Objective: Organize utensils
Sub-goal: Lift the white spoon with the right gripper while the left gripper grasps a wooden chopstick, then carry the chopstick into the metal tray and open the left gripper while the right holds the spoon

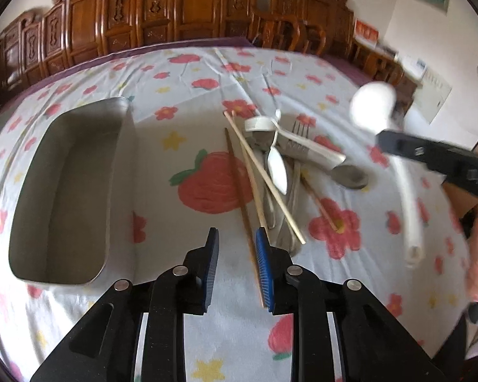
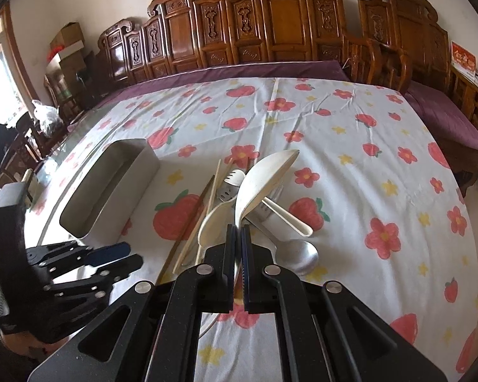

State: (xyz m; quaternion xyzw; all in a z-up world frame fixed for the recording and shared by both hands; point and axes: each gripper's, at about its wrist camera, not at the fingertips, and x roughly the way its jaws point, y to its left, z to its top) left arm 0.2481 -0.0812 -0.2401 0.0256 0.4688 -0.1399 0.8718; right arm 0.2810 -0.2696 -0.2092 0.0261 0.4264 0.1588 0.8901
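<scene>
Ladle (image 2: 264, 181) sits clamped in your right gripper (image 2: 238, 232); carry it level to the tin (image 2: 89, 219) (left gripper (image 1: 235, 238) slightly open, empty).

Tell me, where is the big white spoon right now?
The big white spoon is up off the table, pinched by its handle in the right tool, above the utensil pile and right of the metal tray.

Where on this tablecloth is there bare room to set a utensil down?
Free: the strip between the tin and the pile, the cloth right of the metal spoon, and all the far side. Crowded: the pile itself at mid-table.
</scene>
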